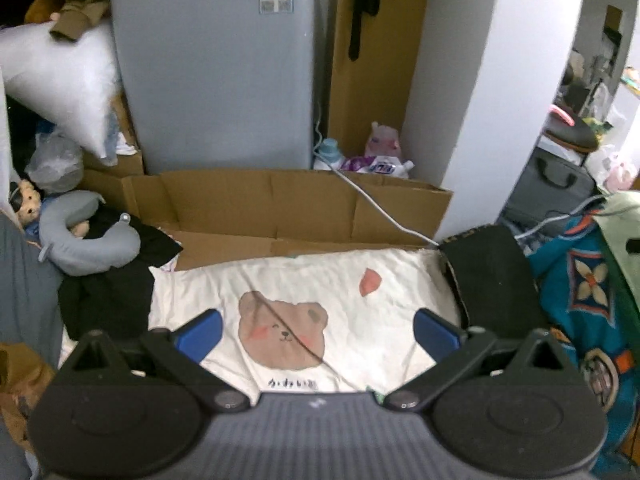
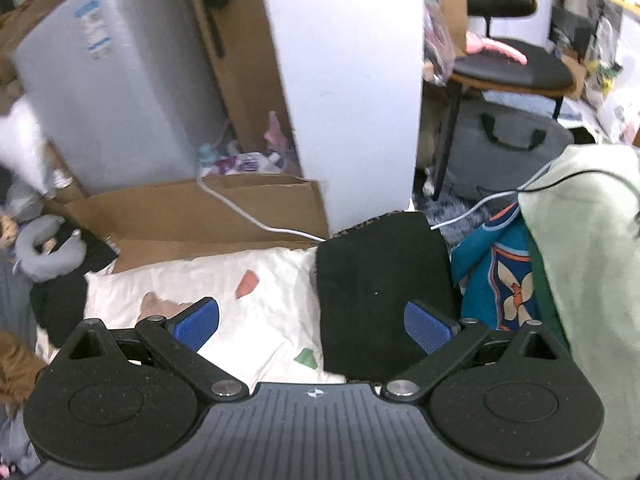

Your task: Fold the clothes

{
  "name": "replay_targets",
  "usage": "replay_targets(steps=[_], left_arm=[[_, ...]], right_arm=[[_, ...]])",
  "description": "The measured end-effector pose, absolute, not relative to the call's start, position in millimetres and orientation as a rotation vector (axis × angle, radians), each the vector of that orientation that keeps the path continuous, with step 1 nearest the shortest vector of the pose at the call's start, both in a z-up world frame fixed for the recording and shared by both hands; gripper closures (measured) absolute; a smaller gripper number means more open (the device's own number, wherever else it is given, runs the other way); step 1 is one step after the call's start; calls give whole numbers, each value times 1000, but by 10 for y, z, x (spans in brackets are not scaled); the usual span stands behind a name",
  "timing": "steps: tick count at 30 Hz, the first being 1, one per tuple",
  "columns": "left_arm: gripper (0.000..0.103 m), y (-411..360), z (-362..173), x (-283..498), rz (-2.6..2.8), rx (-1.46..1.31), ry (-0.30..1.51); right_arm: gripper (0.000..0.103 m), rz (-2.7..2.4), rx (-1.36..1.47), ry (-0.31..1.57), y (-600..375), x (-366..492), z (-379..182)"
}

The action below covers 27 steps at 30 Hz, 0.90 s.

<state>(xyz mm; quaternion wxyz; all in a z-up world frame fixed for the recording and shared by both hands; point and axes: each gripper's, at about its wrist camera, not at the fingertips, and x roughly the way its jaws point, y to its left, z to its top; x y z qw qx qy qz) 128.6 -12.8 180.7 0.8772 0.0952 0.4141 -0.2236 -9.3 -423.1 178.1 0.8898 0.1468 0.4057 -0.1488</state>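
A cream cloth with a brown bear print point(image 1: 304, 304) lies flat in front of me; it also shows in the right wrist view point(image 2: 240, 300). A folded black garment point(image 1: 492, 276) lies at its right edge, seen also in the right wrist view point(image 2: 384, 288). My left gripper point(image 1: 318, 334) is open and empty above the bear print. My right gripper point(image 2: 312, 326) is open and empty, above the seam between the cream cloth and the black garment.
A flattened cardboard box point(image 1: 280, 204) lies behind the cloth, with a grey cabinet point(image 1: 216, 64) and white pillar point(image 2: 344, 80) beyond. A white cable point(image 1: 376, 204) crosses the cardboard. Black clothes point(image 1: 104, 300) and a grey neck pillow point(image 1: 80, 240) lie left; a blue patterned fabric point(image 2: 496, 276) and pale green cloth point(image 2: 588, 264) lie right.
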Motion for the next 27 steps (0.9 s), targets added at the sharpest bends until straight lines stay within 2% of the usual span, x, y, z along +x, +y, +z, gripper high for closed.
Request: replay_targets(steps=[14, 27], left_arm=[[0, 396, 2214, 227, -361, 169, 769], [0, 539, 2470, -250, -295, 111, 740]], right_arm=[[1, -189, 125, 720, -3367, -1091, 2586], [1, -126, 277, 689, -2871, -1700, 3122]])
